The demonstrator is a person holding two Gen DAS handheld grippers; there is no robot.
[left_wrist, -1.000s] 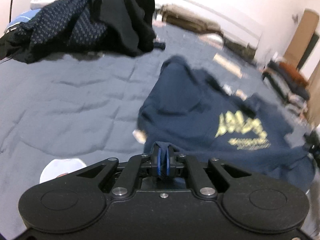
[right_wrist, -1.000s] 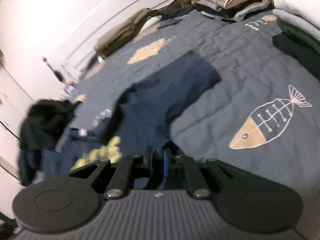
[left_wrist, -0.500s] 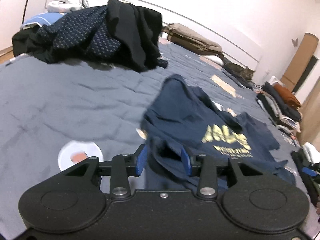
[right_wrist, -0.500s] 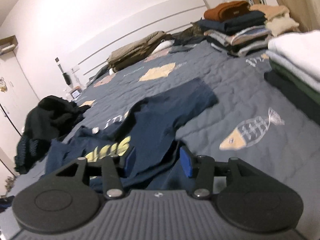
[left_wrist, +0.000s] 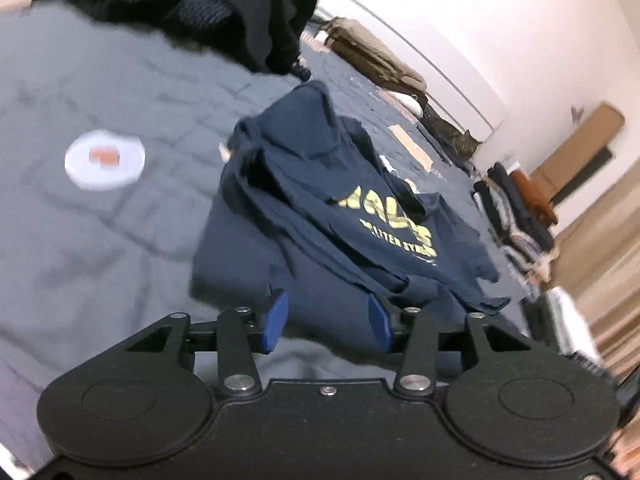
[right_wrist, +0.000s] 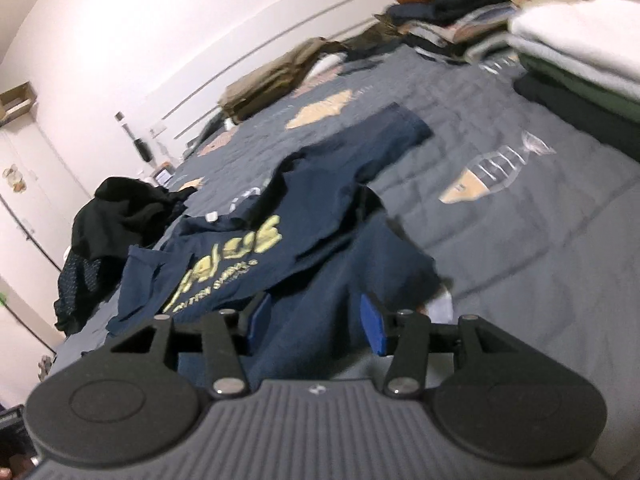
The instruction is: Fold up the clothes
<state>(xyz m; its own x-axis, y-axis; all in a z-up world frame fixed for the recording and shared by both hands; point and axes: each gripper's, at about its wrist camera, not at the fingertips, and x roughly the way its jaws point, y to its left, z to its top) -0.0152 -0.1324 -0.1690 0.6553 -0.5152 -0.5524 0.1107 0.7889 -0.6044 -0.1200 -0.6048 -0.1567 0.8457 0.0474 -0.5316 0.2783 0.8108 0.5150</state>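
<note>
My left gripper (left_wrist: 326, 322) has let go and its jaws are opening, blue pads (left_wrist: 275, 320) apart with only the hem of the navy T-shirt (left_wrist: 320, 216) lying slack beyond them. My right gripper (right_wrist: 316, 320) is released too, pads spread over the same navy T-shirt (right_wrist: 320, 248), gripping nothing. The shirt lies crumpled, yellow lettering up, on the grey quilt (left_wrist: 100, 232). Beyond it sits a dark clothes heap (left_wrist: 224, 4); folded stacks (right_wrist: 560, 40) stand at the quilt's right edge.

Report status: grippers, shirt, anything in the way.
Left gripper opening, nothing between its fingers. Right gripper open, empty. Navy shirt lies rumpled on the bed, not yet folded. Nothing in the way.
</note>
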